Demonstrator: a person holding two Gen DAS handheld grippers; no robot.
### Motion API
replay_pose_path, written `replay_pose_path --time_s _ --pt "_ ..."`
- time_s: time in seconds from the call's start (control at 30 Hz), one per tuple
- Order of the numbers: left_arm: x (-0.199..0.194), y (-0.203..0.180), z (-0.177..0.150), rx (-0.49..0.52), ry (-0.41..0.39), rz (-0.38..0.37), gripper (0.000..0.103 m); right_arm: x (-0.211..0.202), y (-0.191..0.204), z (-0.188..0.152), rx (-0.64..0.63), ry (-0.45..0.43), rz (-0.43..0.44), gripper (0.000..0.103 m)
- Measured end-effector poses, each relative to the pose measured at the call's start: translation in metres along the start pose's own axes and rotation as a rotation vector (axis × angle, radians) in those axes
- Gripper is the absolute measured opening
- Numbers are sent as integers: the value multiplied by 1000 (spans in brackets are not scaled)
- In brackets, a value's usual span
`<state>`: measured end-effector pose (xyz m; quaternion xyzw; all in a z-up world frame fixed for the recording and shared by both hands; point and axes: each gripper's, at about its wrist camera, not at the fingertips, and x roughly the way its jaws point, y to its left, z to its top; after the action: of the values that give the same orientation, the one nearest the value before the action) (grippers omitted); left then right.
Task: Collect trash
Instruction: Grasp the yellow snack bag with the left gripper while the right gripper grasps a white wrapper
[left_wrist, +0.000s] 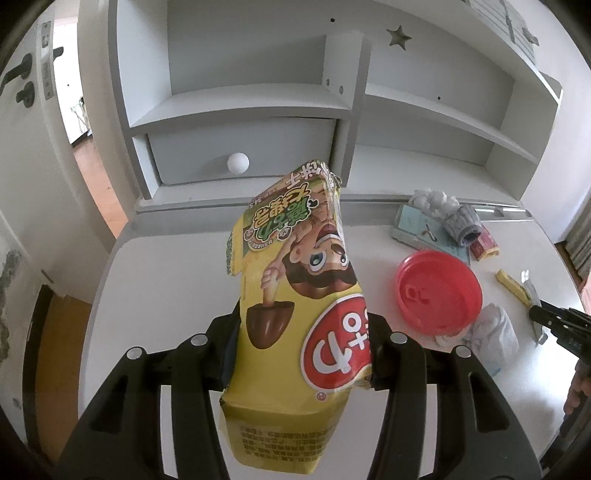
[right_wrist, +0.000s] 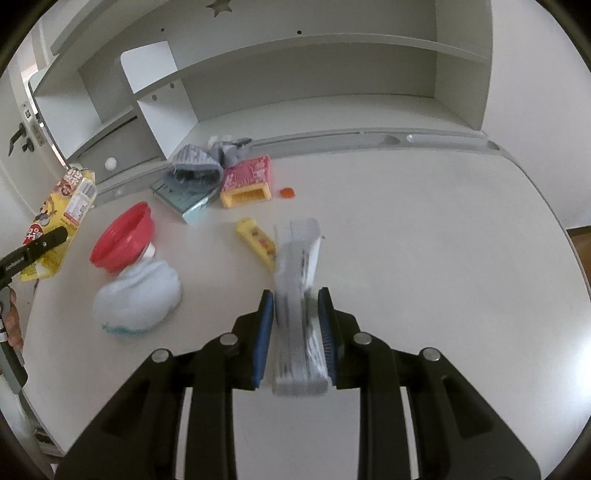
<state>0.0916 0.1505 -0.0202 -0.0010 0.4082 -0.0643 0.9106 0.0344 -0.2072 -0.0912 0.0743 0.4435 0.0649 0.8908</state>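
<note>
L gripper (left_wrist: 303, 343) is clamped on a yellow snack box (left_wrist: 295, 295), jaws part-open to the box's width, pads pressing both its sides. Box is lifted clear of the white desk (left_wrist: 166, 266), cartoon print upside down, top end tilted away twd the drawer w/ the white knob (left_wrist: 238, 163).

R gripper (right_wrist: 295, 332) has a grey-white plastic wrapper (right_wrist: 297, 295) pinched betw its blue pads (right_wrist: 264, 332), jaws narrow; wrapper's far end sticks out past the fingertips, over the desk.

Rest of trash on desk: red lid (right_wrist: 122, 236) leaning on a pale blue crumpled bag (right_wrist: 136, 299), touching it; small yellow wrapper (right_wrist: 256, 240) just beside the held wrapper; pink-and-yellow carton (right_wrist: 247, 181) lying open-end fwd near the back groove; grey striped sock (right_wrist: 194, 164) on top of a light blue booklet (right_wrist: 184, 201); tiny orange scrap (right_wrist: 287, 192) just R of the carton.
</note>
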Motion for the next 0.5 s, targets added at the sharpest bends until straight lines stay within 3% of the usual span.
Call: replay_pose_path --time_s 0.2,0.5 --pt "-4 -3 -4 -2 -5 -10 50 -4 -9 -3 16 -28 31 15" --pt "-23 -19 1 26 -42 3 50 -29 -18 -5 30 -96 41 14"
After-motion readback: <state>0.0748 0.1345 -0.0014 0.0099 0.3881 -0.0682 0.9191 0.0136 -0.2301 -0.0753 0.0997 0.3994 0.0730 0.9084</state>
